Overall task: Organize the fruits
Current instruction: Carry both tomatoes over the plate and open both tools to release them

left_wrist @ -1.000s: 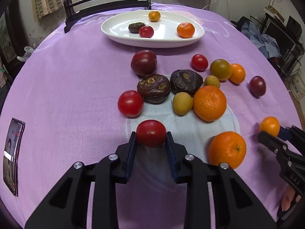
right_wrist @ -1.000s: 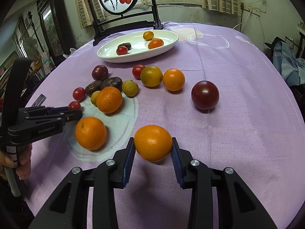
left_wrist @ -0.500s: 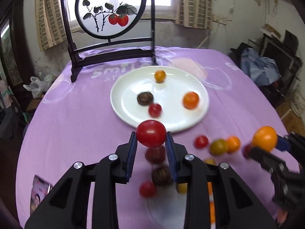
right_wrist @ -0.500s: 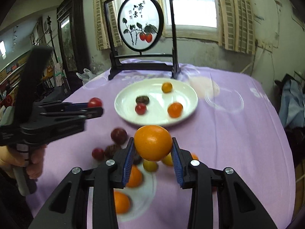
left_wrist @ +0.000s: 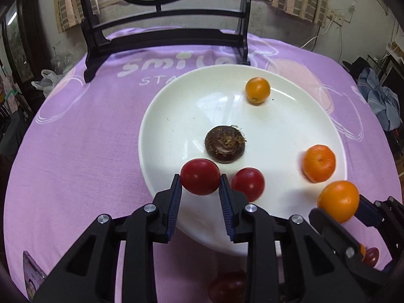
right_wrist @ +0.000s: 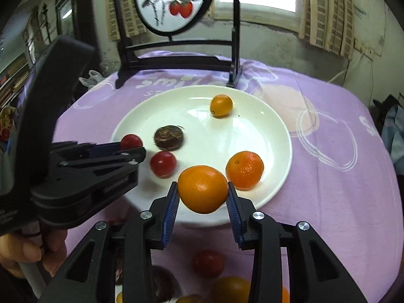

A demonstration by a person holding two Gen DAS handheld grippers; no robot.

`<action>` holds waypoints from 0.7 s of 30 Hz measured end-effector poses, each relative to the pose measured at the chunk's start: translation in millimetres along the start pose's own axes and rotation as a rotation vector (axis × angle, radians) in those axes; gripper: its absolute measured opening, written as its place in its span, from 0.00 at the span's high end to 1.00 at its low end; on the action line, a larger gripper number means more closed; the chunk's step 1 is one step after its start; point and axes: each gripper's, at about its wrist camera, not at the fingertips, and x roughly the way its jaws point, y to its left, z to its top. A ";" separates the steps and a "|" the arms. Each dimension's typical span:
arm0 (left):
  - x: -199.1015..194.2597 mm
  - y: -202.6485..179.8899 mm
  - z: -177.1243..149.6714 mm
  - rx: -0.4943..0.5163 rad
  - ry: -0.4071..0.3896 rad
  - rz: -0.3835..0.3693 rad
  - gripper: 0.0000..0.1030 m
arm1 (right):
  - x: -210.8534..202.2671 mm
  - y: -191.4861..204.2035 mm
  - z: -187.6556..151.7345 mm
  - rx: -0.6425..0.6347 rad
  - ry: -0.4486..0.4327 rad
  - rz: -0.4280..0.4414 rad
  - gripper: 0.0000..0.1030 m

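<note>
My left gripper (left_wrist: 200, 185) is shut on a red tomato (left_wrist: 200, 176), held over the near left rim of the white plate (left_wrist: 161, 116). My right gripper (right_wrist: 203, 193) is shut on an orange fruit (right_wrist: 203, 189) above the plate's (right_wrist: 277, 136) near edge; from the left wrist view that orange fruit (left_wrist: 338, 200) shows at the right. On the plate lie a brown chestnut-like fruit (left_wrist: 224, 147), a second red tomato (left_wrist: 248, 183), a mandarin (left_wrist: 319, 162) and a small yellow-orange fruit (left_wrist: 257, 90).
A black-framed round painted screen (right_wrist: 174, 0) stands behind the plate on the purple tablecloth (left_wrist: 75, 139). More loose fruits, such as a red one (right_wrist: 209, 262), lie on the cloth below my grippers. A hand (right_wrist: 22, 255) holds the left tool's grip. A card (left_wrist: 31, 274) lies at the near left edge.
Both grippers have lifted their fruits off the cloth and carried them away from the loose pile to the white plate, which now fills the middle of both views.
</note>
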 end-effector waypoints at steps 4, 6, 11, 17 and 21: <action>13.6 -1.8 5.3 0.021 0.014 0.006 0.65 | 18.4 -4.3 4.2 0.045 0.042 0.010 0.62; 12.8 -3.0 9.5 0.020 0.009 0.019 0.49 | 24.2 -7.4 5.9 0.069 0.068 0.027 0.49; -12.5 -3.2 13.4 -0.008 -0.056 -0.020 0.27 | 6.5 -3.8 4.0 0.035 0.029 0.014 0.42; -44.8 -10.0 0.0 0.030 -0.085 -0.034 0.22 | -35.7 -1.9 -8.2 0.006 -0.024 -0.008 0.40; -72.3 -9.4 -18.9 0.037 -0.121 -0.053 0.14 | -68.8 -3.2 -32.4 0.012 -0.053 -0.014 0.36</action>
